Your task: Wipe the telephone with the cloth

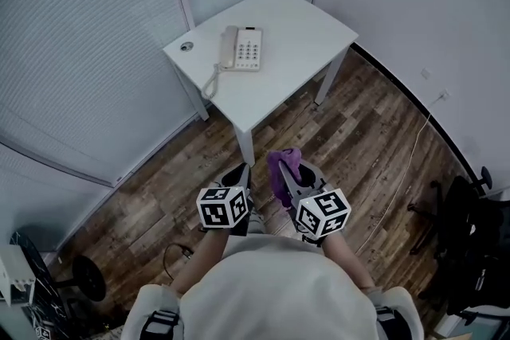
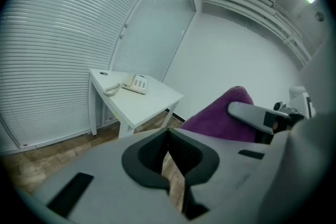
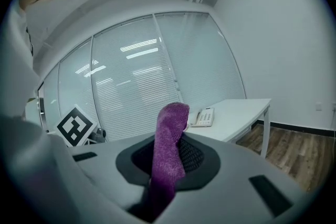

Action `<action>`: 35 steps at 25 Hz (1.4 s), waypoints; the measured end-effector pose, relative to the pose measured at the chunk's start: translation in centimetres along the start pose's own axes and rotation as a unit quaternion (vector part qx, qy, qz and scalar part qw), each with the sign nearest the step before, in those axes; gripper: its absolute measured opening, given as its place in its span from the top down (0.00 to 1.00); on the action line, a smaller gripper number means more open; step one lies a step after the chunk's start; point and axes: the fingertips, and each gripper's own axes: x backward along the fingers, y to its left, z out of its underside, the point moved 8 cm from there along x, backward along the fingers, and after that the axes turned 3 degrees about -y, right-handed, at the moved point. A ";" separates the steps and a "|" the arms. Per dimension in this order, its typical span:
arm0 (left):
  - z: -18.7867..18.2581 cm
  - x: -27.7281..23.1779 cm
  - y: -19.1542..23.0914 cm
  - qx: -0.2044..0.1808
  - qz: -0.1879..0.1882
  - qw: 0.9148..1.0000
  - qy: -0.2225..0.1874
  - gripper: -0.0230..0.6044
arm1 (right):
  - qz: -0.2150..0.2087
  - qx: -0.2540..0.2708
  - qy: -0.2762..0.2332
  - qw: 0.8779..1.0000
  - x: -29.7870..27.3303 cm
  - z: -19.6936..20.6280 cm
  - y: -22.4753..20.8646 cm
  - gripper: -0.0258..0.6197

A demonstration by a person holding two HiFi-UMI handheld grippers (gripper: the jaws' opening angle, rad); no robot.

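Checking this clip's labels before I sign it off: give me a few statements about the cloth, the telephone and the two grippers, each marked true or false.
1. The right gripper has its jaws closed on the purple cloth. True.
2. The telephone sits on the white table. True.
3. The cloth is touching the telephone. False: it is held up over the wooden floor, short of the table.
4. The left gripper has its jaws wide apart. False: they are together, with nothing between them.
5. The telephone's handset lies on the floor. False: it rests on the telephone.
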 end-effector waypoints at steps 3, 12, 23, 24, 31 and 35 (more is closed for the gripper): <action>-1.6 -1.3 1.4 0.005 -0.002 1.000 0.002 0.93 | 0.002 -0.004 0.004 1.000 -2.2 -0.8 -0.7 0.87; -6.1 -4.7 6.2 0.006 -0.003 1.000 0.006 0.93 | 0.010 -0.002 0.005 1.000 -9.2 -3.0 -2.2 0.87; -10.9 -9.8 11.5 0.007 0.000 1.000 0.004 0.93 | 0.012 0.006 0.003 1.000 -17.2 -4.9 -4.3 0.87; -11.3 -10.3 11.9 0.007 0.000 1.000 0.005 0.93 | 0.012 0.007 0.003 1.000 -17.8 -5.1 -4.5 0.87; -13.0 -13.2 13.8 0.000 0.010 1.000 0.017 0.93 | 0.018 0.005 -0.005 1.000 -21.2 -6.0 -6.0 0.87; -14.1 -14.6 14.7 -0.007 0.016 1.000 0.022 0.93 | 0.025 0.005 -0.008 1.000 -22.9 -6.5 -7.1 0.87</action>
